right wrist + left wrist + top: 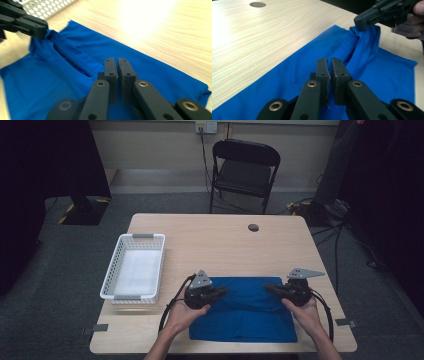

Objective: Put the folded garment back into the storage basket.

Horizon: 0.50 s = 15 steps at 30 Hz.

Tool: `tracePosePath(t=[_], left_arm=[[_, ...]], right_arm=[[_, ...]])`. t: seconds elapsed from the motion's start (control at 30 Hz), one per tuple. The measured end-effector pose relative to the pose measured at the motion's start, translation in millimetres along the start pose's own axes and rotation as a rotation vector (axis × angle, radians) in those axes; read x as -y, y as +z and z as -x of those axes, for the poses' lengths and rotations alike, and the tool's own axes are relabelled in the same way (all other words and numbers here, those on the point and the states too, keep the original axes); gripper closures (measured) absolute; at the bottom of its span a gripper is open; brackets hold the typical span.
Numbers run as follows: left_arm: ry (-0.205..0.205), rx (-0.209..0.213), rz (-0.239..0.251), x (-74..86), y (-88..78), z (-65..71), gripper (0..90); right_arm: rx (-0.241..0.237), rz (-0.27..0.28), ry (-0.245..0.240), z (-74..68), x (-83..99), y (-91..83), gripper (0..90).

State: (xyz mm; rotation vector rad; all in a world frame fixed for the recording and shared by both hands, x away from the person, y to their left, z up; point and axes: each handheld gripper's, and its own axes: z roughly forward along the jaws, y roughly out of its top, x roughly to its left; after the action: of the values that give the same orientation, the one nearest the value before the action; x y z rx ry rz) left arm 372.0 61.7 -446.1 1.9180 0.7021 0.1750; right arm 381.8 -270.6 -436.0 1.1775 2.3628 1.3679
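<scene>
Blue cloth (pixel 245 307) on wooden table (pixel 210 240)

No legible text, labels, brand marks, numbers or signs in any of the views. Surfaces checked: none carries readable writing.
</scene>
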Motion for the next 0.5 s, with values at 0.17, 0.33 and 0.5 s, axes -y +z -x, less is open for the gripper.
tracePosePath(t=[0.17, 0.33, 0.5], left_arm=[[0.013, 0.009, 0.016, 1.5, -8.1, 4.9, 85.6], [0.039, 0.014, 0.014, 1.3, -14.9, 12.3, 85.7], [0.05, 0.029, 0.019, 1.7, -20.3, 18.8, 85.7]], right_arm=[[-0.023, 0.029, -0.01, -7.8, -1.3, -11.8, 86.6], [-0.046, 0.033, -0.009, -12.6, 1.8, -20.2, 86.6], [-0.075, 0.031, 0.007, -14.9, 8.6, -25.4, 86.6]])
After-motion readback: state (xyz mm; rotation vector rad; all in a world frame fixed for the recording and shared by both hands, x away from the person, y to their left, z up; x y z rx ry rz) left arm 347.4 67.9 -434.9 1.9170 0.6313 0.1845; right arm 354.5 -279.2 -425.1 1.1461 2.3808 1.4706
